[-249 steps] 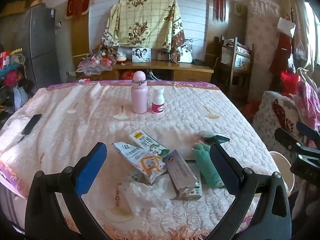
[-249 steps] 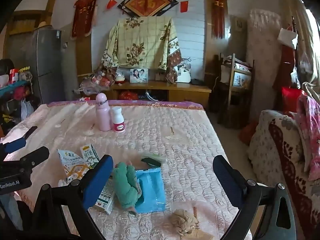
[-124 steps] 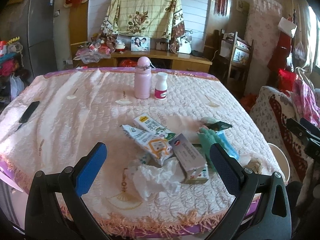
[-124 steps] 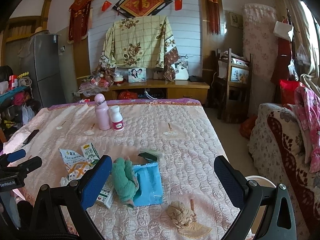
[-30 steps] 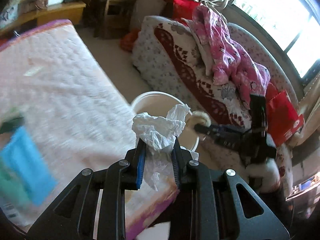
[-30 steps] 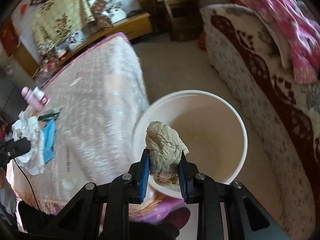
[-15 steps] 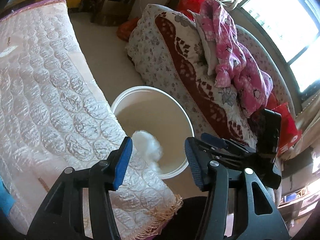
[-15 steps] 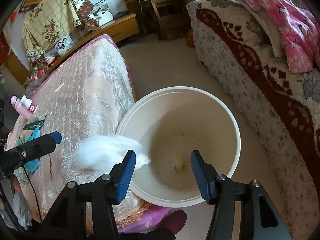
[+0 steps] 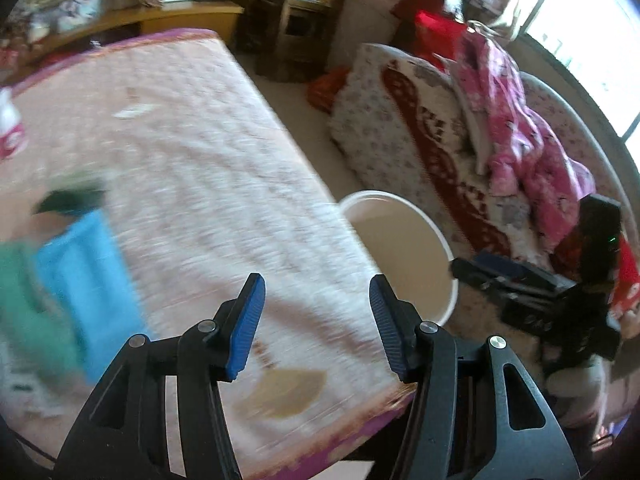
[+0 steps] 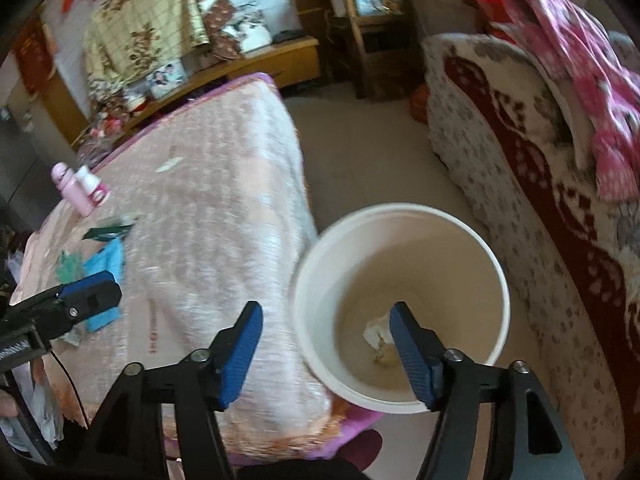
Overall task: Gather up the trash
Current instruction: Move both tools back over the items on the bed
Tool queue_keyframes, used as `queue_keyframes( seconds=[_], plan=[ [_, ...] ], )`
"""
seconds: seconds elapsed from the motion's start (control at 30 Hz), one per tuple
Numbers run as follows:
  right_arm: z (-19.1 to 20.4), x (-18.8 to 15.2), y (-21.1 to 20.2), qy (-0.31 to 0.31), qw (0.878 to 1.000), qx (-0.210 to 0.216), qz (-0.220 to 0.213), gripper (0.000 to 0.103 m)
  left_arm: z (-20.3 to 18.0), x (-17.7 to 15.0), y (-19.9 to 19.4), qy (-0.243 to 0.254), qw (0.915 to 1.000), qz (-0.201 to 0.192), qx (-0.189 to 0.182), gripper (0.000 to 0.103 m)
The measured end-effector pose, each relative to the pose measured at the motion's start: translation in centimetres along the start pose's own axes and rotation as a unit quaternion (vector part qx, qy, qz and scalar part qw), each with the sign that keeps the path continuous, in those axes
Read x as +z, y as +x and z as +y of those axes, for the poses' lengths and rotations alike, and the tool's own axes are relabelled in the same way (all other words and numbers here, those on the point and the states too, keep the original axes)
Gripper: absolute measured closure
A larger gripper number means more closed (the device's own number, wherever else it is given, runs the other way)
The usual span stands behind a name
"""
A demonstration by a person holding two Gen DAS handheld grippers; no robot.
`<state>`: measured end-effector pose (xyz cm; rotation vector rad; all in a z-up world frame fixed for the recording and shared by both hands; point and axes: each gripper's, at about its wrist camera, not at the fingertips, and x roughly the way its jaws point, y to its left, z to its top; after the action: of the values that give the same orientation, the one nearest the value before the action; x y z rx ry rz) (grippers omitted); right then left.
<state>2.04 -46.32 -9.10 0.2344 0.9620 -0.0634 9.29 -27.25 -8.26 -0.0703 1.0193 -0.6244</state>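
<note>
A white bin (image 10: 304, 280) stands on the floor beside the table's corner. A crumpled white tissue (image 10: 376, 330) and a brownish paper wad (image 10: 382, 356) lie at its bottom. My right gripper (image 10: 326, 316) hangs above the bin's near rim, its jaws opening with nothing between them. My left gripper (image 9: 317, 296) is open and empty over the table's pink quilted cloth (image 9: 208, 168), left of the bin (image 9: 400, 248). On the table lie a blue packet (image 9: 80, 272), a green cloth (image 9: 20, 300) and a dark green wrapper (image 9: 72, 196), all blurred.
A pink bottle (image 10: 68, 184) and a small white bottle (image 10: 94, 188) stand far back on the table. A patterned sofa (image 10: 540, 168) with pink clothing (image 10: 592, 80) runs along the bin's right. Bare floor (image 10: 360, 152) lies between table and sofa.
Both grippers opened and let go: the white tissue and the brownish wad dropped into the bin. The left view has swung back toward the table.
</note>
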Motion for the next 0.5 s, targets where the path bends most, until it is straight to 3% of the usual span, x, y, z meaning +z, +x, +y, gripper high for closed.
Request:
queue_keyframes(
  seconds=[0.5],
  plan=[
    [13.4,-0.1,0.5,-0.099,0.992,0.077,0.003,0.036,11.7,-4.1,-11.1,-0.067,0.9899,-0.061,0.11,0.05]
  ],
)
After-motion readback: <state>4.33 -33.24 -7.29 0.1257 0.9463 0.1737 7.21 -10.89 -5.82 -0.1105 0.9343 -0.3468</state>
